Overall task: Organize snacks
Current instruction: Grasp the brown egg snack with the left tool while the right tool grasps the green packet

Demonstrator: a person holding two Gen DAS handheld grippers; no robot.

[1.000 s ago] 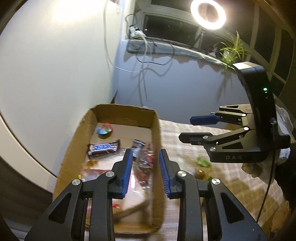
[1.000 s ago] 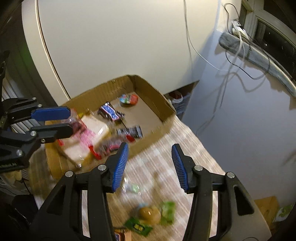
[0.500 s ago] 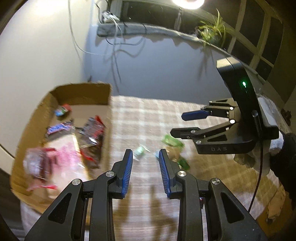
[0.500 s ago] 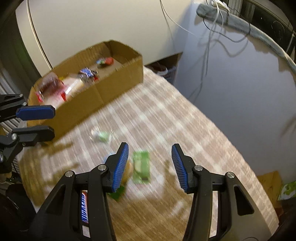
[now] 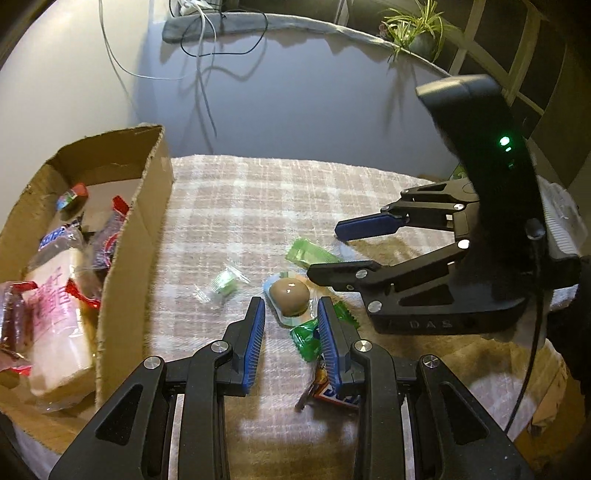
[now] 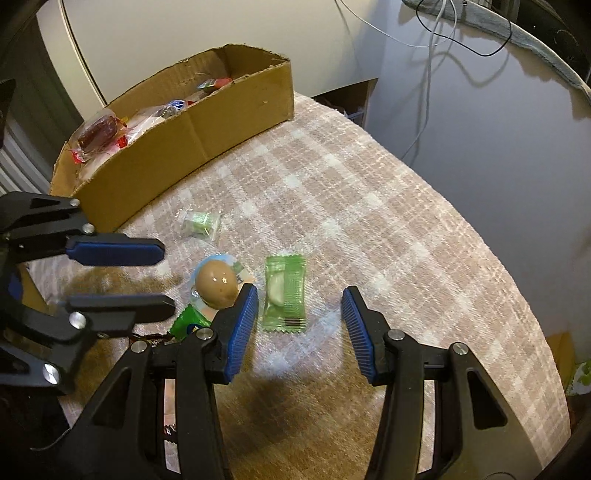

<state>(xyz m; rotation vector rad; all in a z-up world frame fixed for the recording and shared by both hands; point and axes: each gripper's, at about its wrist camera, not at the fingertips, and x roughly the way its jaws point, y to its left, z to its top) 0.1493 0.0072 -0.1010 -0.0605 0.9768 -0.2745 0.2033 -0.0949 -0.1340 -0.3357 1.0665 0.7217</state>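
A cardboard box point(image 5: 147, 221) point(image 6: 221, 122) holding several wrapped snacks stands at the left of the checked cloth. Loose on the cloth lie a packed brown egg point(image 5: 289, 295) point(image 6: 217, 282), a light green packet point(image 5: 308, 254) point(image 6: 284, 291), a small clear-wrapped green candy point(image 5: 223, 286) point(image 6: 201, 223), a dark green wrapper point(image 5: 306, 338) point(image 6: 188, 321) and a chocolate bar point(image 5: 332, 393). My left gripper point(image 5: 291, 314) point(image 6: 166, 277) hovers open just short of the egg. My right gripper point(image 6: 299, 299) point(image 5: 327, 253) is open over the light green packet, its pads clear of it.
The checked cloth point(image 5: 240, 192) covers a round table whose edge curves off at the right point(image 6: 517, 295). Behind it are a pale wall with hanging cables point(image 5: 207, 92) and a potted plant point(image 5: 413, 26) on the sill.
Both grippers have swung away from over the box and sunk toward the loose snacks on the cloth. Their jaws keep the same gaps.
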